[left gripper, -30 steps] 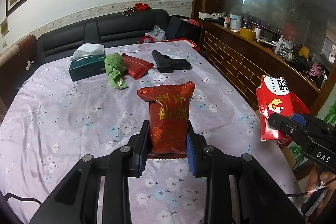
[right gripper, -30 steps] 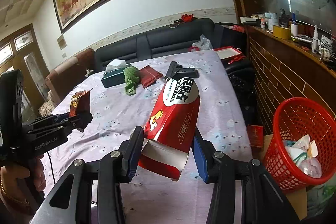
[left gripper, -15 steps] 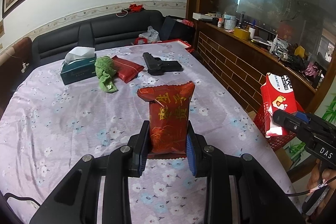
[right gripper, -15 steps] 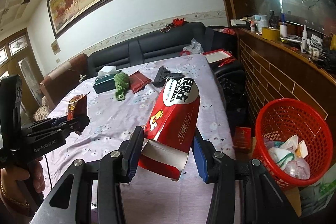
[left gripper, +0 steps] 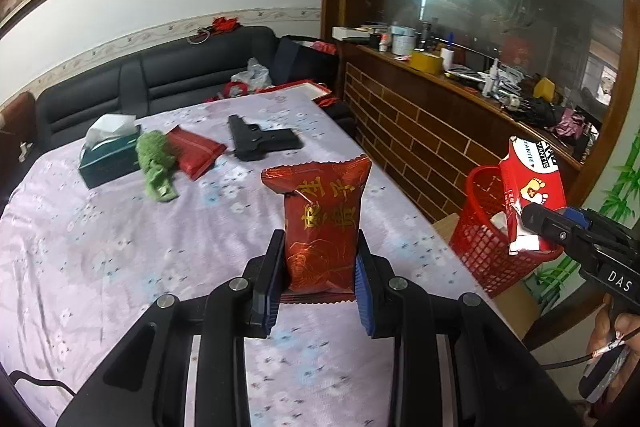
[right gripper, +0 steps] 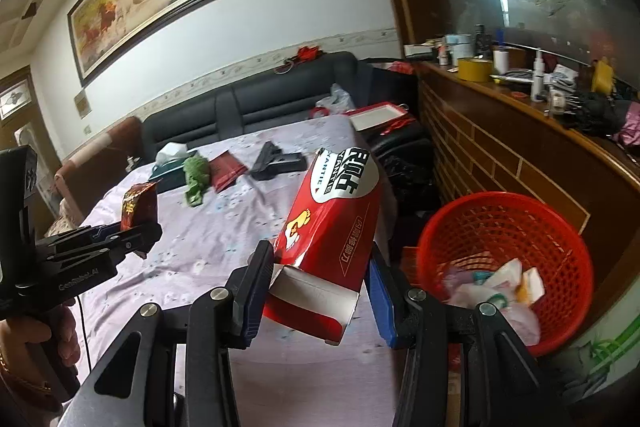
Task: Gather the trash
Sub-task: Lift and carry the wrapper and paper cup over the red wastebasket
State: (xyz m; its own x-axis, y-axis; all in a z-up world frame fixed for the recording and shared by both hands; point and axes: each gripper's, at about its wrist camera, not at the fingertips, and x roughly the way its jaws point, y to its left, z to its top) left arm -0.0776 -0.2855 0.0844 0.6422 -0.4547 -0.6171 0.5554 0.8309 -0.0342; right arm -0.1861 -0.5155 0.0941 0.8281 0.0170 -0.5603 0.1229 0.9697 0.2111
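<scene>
Right wrist view: my right gripper [right gripper: 320,287] is clamped on the red box [right gripper: 334,223], long axis pointing away and up. Red basket [right gripper: 560,227] sits low to its right, beside the table. Left gripper [left gripper: 318,287], pinching the snack packet [left gripper: 320,223], is farther off.

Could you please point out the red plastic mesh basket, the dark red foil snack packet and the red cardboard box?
red plastic mesh basket [right gripper: 560,227]: right wrist view, far rim.
dark red foil snack packet [left gripper: 322,227]: left wrist view, front face.
red cardboard box [right gripper: 336,223]: right wrist view, top face.
</scene>
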